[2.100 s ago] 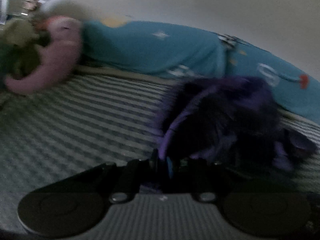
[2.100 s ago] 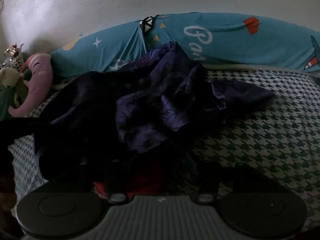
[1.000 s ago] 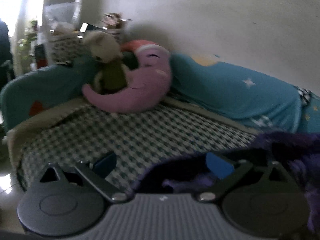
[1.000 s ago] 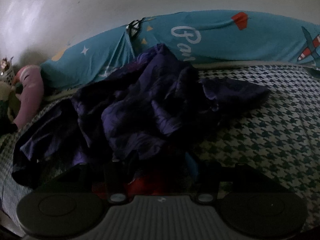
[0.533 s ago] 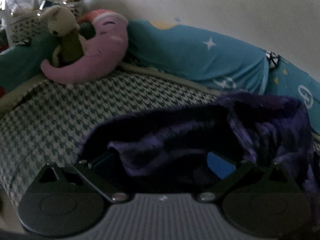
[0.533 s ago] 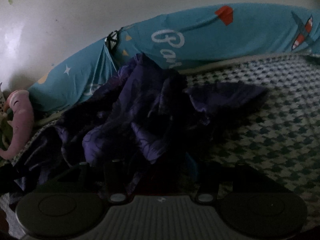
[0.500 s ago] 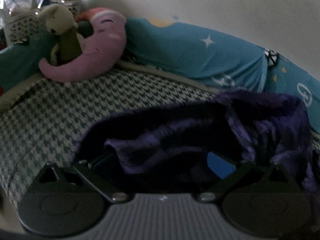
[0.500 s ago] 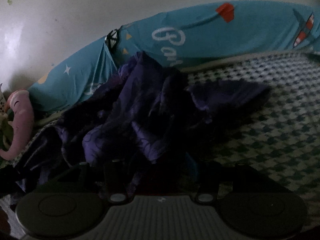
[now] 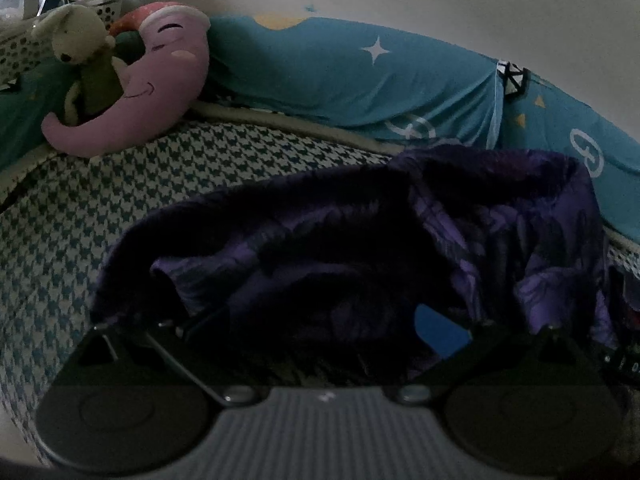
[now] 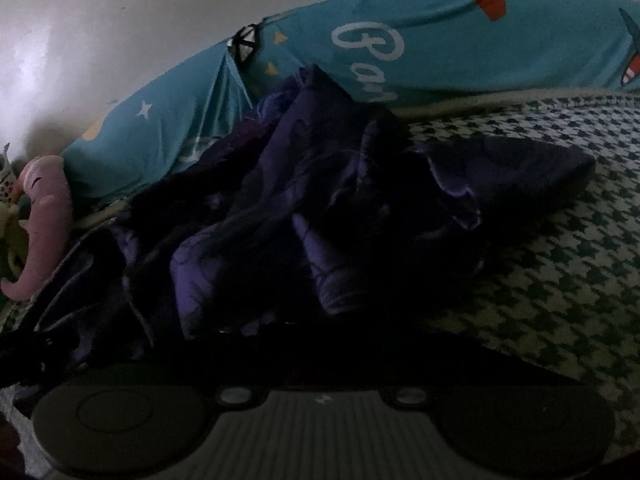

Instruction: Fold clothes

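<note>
1. Houndstooth bedding (image 9: 168,184) runs under both grippers, with a pale wall behind.
2. Left gripper (image 9: 320,320): jaws spread wide, released. A blue pad (image 9: 440,332) shows at 4 o'clock of the gap; the other finger is mostly buried in cloth. The purple garment (image 9: 360,248) fills the gap, and whether the pads press it I cannot tell.
3. Right gripper (image 10: 320,344): jaws clenched, the fingers lost in the dark under the garment's (image 10: 304,216) near edge. Whether cloth is caught between them I cannot tell.
4. The garment lies crumpled mid-bed, straight ahead of both grippers and touching the teal bolster (image 9: 352,76) at its far side.
5. Right view alone shows its long axis: roughly 9 to 3 o'clock, with a flat lobe pointing toward 2 o'clock on the bedding (image 10: 580,264) and a peak rising toward 12 against the bolster (image 10: 460,48), beside its white lettering.
6. Left view alone shows the bare bedding at 9 o'clock and, at 10 to 11 o'clock, a pink moon pillow (image 9: 160,80) with a plush toy (image 9: 80,52) leaning on it, and a basket (image 9: 104,4) behind.
7. Right view catches only the pillow's edge (image 10: 44,232) at 9 o'clock.
</note>
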